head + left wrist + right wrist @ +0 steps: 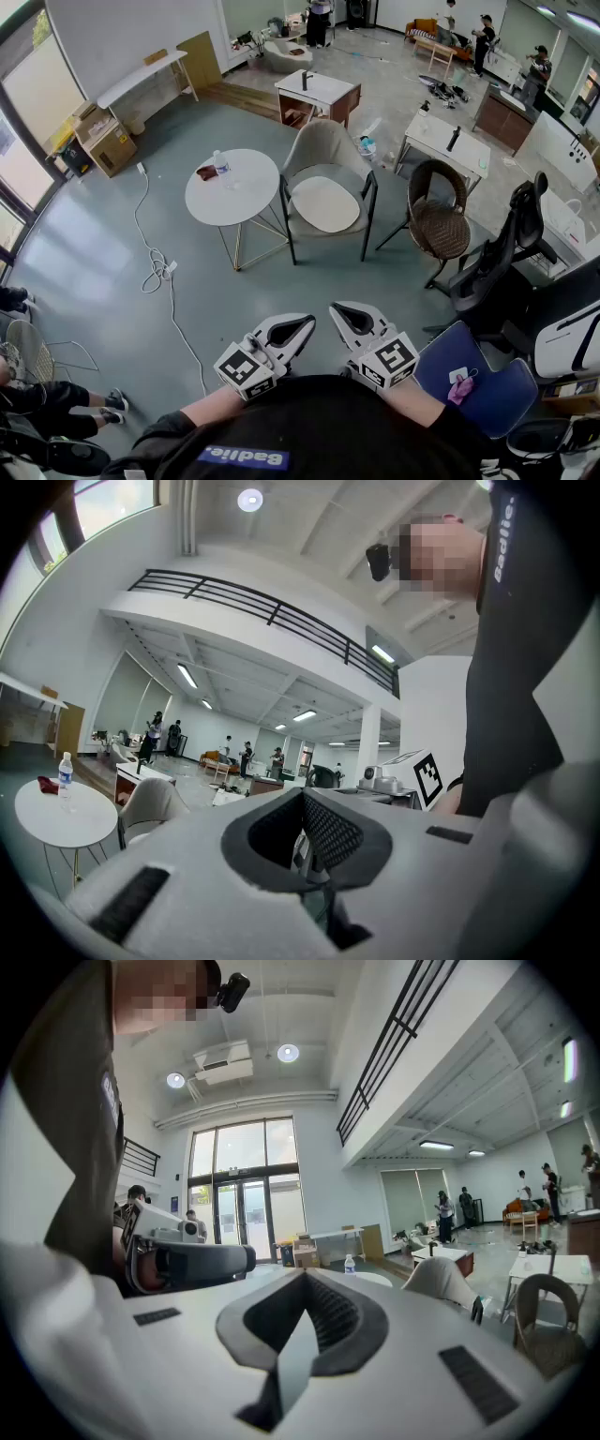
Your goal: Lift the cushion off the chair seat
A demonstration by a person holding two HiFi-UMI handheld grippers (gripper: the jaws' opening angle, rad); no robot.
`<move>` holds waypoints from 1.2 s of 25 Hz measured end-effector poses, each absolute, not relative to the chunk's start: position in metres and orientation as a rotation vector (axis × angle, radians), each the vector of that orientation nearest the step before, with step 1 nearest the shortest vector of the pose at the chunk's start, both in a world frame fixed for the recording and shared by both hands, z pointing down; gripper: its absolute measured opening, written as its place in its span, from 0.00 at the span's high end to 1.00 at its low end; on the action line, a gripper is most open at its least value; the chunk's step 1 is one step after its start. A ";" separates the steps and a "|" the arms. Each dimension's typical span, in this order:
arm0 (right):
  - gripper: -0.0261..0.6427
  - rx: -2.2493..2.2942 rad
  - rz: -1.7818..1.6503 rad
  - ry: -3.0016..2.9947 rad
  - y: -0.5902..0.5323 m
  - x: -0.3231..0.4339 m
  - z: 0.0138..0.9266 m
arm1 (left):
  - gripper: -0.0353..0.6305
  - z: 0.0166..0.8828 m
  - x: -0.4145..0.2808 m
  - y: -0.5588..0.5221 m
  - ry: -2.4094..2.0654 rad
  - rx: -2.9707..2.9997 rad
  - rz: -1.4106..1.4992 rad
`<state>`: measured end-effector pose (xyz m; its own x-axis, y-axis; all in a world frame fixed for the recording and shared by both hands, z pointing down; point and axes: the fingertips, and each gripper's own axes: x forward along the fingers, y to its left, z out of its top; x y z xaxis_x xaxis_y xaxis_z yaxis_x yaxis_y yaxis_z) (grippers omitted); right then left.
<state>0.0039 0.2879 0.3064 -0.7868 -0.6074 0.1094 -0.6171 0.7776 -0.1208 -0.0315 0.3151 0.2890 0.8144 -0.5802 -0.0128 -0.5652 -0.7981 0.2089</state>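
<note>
A pale oval cushion (324, 203) lies on the seat of a grey shell chair (322, 150) with black legs, in the middle of the head view. Both grippers are held low and close together near my body, well short of the chair. The left gripper (307, 322) is shut with nothing in it, and so is the right gripper (337, 309). The left gripper view shows the left gripper (305, 795) with the chair back (150, 803) far off to the left. In the right gripper view, the right gripper (305, 1277) has its tips together, and the chair (441, 1279) stands far right.
A round white table (246, 200) with a water bottle (221, 164) stands left of the chair. A wicker chair (439, 220), a black office chair (502, 262) and a blue chair (478, 380) stand to the right. A white cable (155, 267) trails over the floor. People sit at far left.
</note>
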 end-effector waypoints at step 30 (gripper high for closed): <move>0.92 0.907 0.362 -2.918 0.246 0.072 0.345 | 0.93 0.314 0.034 0.276 -1.019 2.750 -0.106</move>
